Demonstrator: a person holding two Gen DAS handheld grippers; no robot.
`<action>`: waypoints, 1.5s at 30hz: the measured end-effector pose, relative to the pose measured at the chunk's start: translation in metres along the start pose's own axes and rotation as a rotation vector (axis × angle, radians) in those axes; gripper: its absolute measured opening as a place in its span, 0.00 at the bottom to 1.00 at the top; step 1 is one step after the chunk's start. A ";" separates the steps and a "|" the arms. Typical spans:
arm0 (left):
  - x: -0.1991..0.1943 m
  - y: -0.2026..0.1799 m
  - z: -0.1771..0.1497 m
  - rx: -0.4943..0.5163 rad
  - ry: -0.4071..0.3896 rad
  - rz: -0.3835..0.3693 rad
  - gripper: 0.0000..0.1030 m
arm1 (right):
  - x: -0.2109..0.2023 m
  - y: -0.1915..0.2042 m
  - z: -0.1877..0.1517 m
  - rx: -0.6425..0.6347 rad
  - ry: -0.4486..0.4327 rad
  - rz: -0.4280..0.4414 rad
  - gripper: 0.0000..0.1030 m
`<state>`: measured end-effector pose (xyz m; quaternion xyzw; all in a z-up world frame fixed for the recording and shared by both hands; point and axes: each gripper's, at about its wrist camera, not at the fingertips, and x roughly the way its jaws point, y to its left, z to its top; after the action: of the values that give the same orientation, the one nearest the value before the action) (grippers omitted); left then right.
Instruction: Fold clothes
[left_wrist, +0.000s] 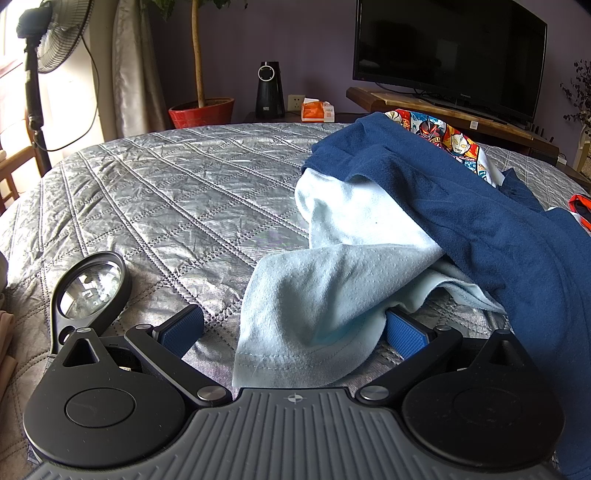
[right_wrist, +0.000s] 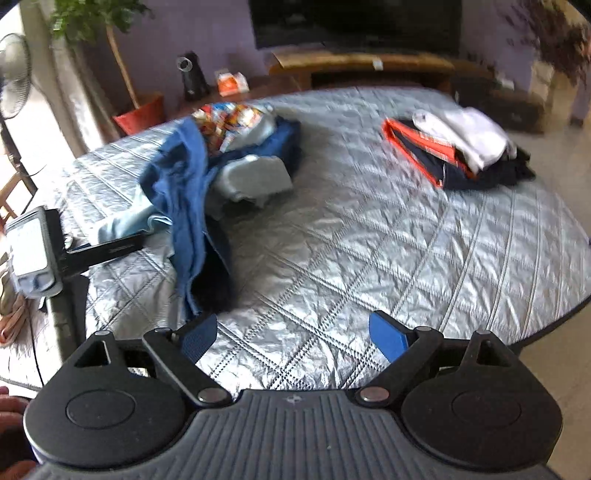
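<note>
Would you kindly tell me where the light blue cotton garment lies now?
In the left wrist view the light blue cotton garment lies right of centre on the silver quilted bedspread, partly under the dark blue fleece garment.

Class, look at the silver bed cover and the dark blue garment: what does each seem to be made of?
Bed cover: probably a glossy synthetic, quilted; it shines, crinkles and shows stitched diamonds. Dark blue garment: likely soft matte fleece or brushed knit; fuzzy, no sheen.
</note>
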<state>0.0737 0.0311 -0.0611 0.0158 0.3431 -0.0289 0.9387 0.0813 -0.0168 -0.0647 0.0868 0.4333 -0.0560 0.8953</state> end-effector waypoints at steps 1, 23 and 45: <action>0.000 0.000 0.000 0.000 0.000 0.000 1.00 | -0.001 0.000 -0.001 -0.007 0.008 0.002 0.85; 0.000 0.000 0.000 0.000 0.000 0.000 1.00 | -0.010 -0.001 -0.013 -0.066 0.006 0.107 0.46; 0.000 0.000 0.000 0.000 0.000 0.000 1.00 | 0.003 -0.026 -0.008 0.077 0.095 0.095 0.61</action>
<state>0.0737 0.0313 -0.0610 0.0158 0.3430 -0.0292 0.9388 0.0727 -0.0409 -0.0748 0.1443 0.4682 -0.0261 0.8714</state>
